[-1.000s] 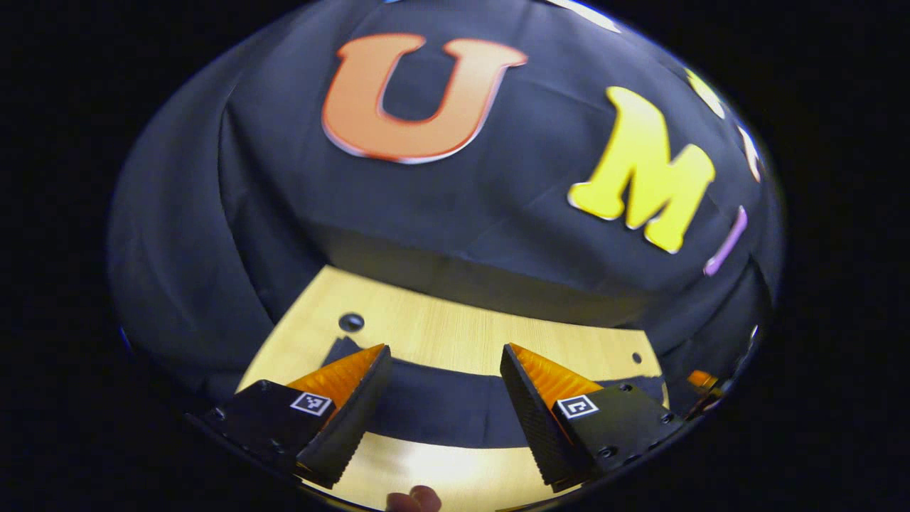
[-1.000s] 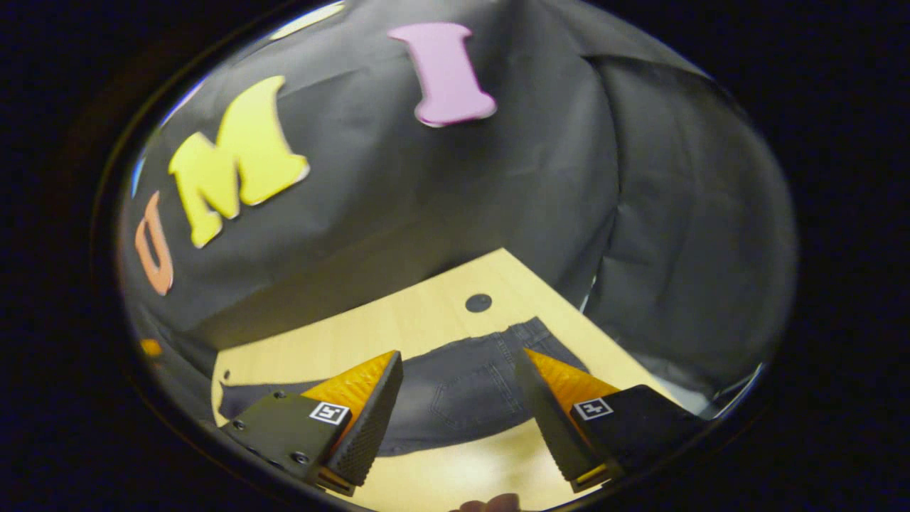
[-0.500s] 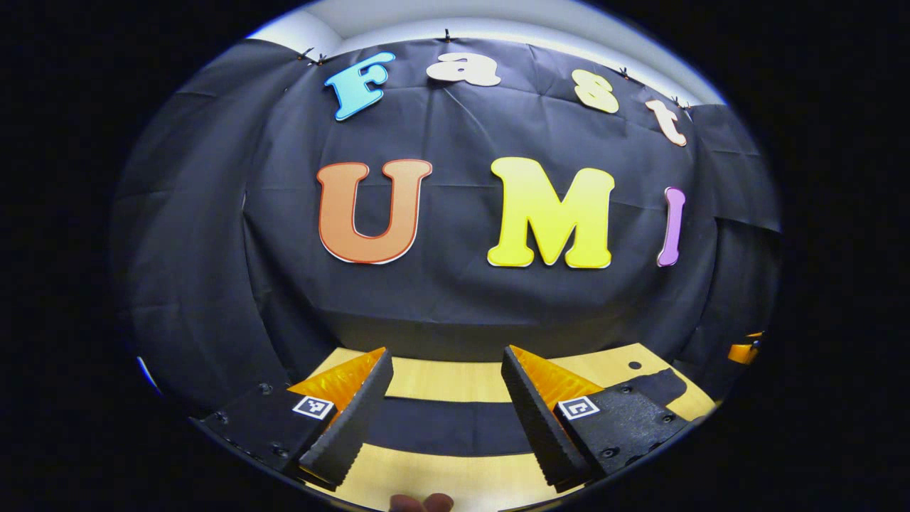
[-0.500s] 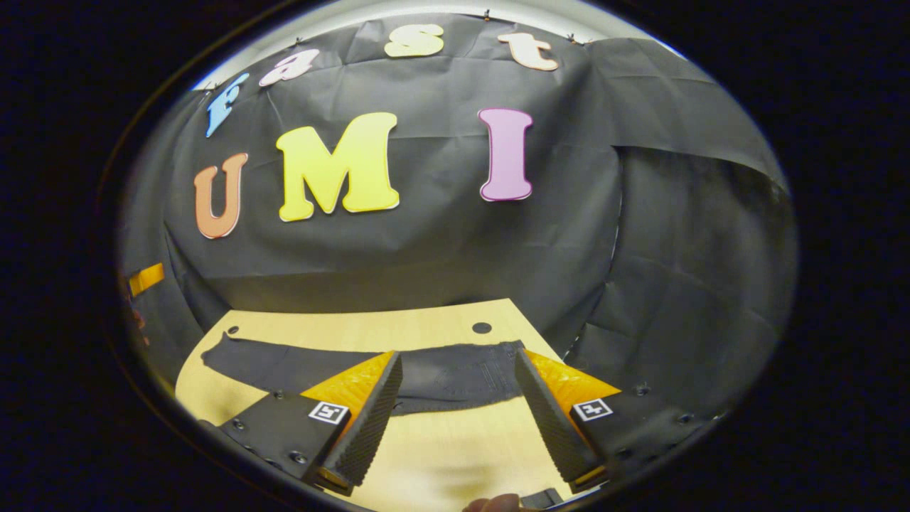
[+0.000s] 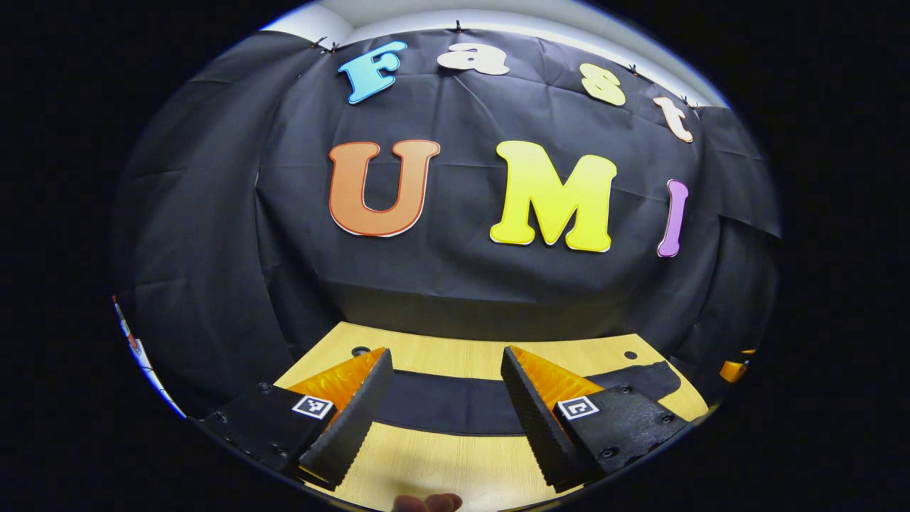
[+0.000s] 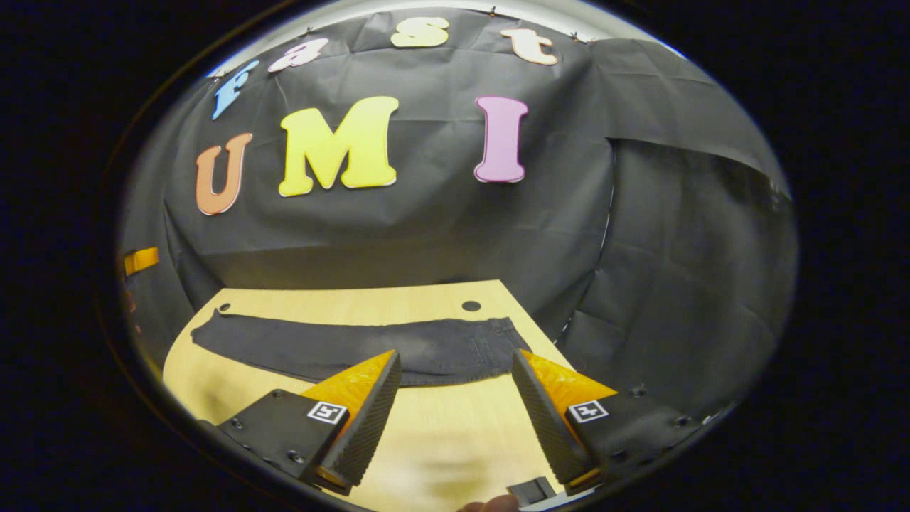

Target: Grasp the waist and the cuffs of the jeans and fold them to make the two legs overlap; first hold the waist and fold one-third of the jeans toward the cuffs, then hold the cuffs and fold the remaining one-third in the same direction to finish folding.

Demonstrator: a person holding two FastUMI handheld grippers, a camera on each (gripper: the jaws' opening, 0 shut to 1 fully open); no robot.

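We saw the dark grey denim jeans [image 6: 370,348] lying flat on the pale wooden table [image 6: 441,441], stretched lengthwise across it as one long narrow strip. In the right gripper view the waist end [image 6: 498,348], with its seams and a pocket, lay toward the right, near a small round hole [image 6: 470,306] in the tabletop, while the cuff end [image 6: 206,334] tapered off to the left close to a second hole [image 6: 225,308]. The right gripper [image 6: 455,387] hung above the bare wood on the near side of the jeans, its jaws spread wide and nothing between them; the fingers were apart from the cloth. In the left gripper view the same dark strip [image 5: 448,402] crossed the table [image 5: 455,469] behind the left gripper [image 5: 444,384], which was likewise parted and gripping nothing, with bare wood beneath its tips. A fingertip [image 5: 426,503] of the person showed at the bottom edge of that view. The black cloth wall [image 5: 441,284] of the booth rose behind the table's far edge.
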